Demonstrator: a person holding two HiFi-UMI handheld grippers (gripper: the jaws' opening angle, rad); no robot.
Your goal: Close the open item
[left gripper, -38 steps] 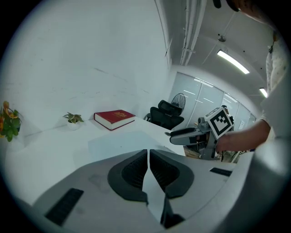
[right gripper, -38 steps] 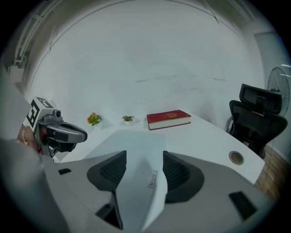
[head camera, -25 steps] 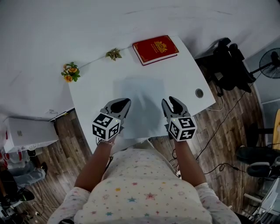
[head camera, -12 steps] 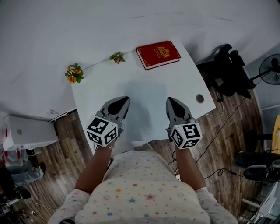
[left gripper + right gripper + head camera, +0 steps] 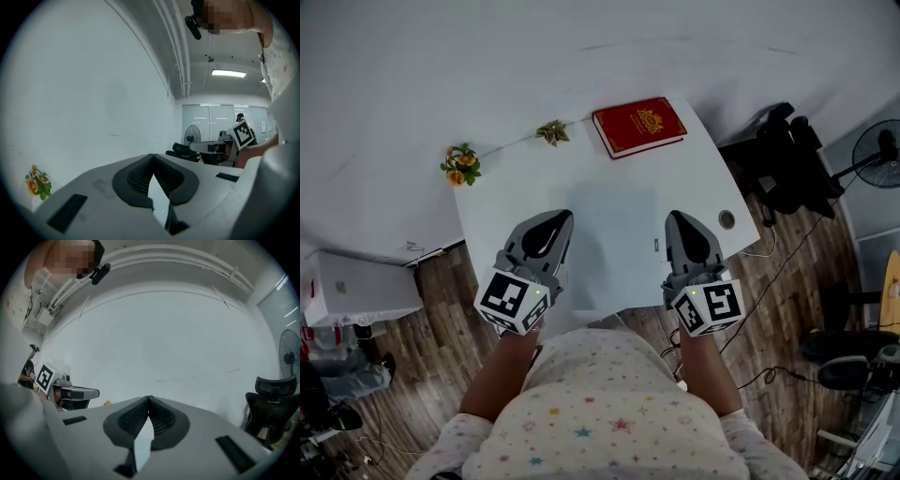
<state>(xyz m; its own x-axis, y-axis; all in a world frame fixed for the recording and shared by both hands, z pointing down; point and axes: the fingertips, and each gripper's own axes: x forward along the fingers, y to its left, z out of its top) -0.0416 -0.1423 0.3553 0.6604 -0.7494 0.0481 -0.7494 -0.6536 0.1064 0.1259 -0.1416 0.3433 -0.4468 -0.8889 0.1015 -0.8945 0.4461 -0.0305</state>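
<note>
Head view, looking steeply down on a white desk [image 5: 506, 202] with a person standing at its 6 o'clock edge and 1 tool in each hand.

Left tool [image 5: 153, 156]: its 2 dark ribbed pads [image 5: 136, 176] meet at the tips. The jaws are fully closed with nothing between them, and only the pale wall shows beyond. In the head view it hangs above the near half of the desk, at about 7 o'clock of the desk's centre, touching nothing.

Right tool [image 5: 149, 398]: its jaws are likewise pressed together at the tips and empty. It hangs at about 5 o'clock of the desk's centre, level with the left tool and well apart from it.

Red book [image 5: 639, 127]: it lies flat and closed, cover up with a gold emblem, at the far corner of the desk, about 1 o'clock of the centre. It is well apart from both tools.

Other items: an orange flower sprig [image 5: 461, 164] at the 10 o'clock corner, a small leafy sprig [image 5: 551, 132] at 11 o'clock just beside the book, and a round cable hole [image 5: 727, 219] near the 3 o'clock edge. A dark office chair [image 5: 783, 155] stands on the wood floor [image 5: 441, 309] past the 2 o'clock corner.
</note>
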